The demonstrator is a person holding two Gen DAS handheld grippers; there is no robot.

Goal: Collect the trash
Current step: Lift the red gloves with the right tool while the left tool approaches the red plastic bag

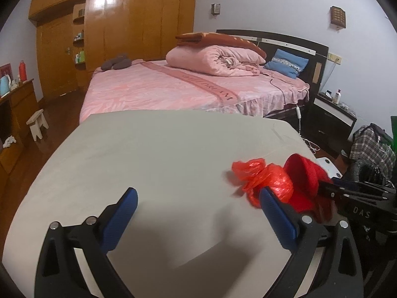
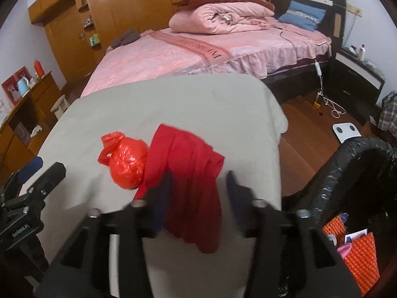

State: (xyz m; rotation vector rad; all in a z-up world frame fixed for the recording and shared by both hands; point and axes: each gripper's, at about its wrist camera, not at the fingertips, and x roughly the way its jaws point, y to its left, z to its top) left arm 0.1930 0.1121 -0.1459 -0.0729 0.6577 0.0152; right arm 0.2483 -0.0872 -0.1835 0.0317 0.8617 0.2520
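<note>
A tied red plastic bag [image 2: 127, 165] lies on the grey-covered table [image 2: 173, 104], touching a red folded cloth-like bag [image 2: 191, 181] that hangs over the near edge. Both show in the left wrist view, the plastic bag [image 1: 263, 180] and the red cloth [image 1: 306, 181]. My right gripper [image 2: 198, 186] is open, its blurred fingers on either side of the red cloth. My left gripper [image 1: 198, 203] is open and empty over the table, its right finger [image 1: 278, 218] just in front of the plastic bag. A black-lined bin [image 2: 352, 188] at the right holds orange trash.
A bed with pink covers [image 1: 173, 87] stands behind the table. A wooden wardrobe [image 1: 124, 32] lines the far wall, a low cabinet [image 1: 15, 114] the left. A dark nightstand [image 2: 357, 84], cables and a white scale [image 2: 346, 130] are on the floor at right.
</note>
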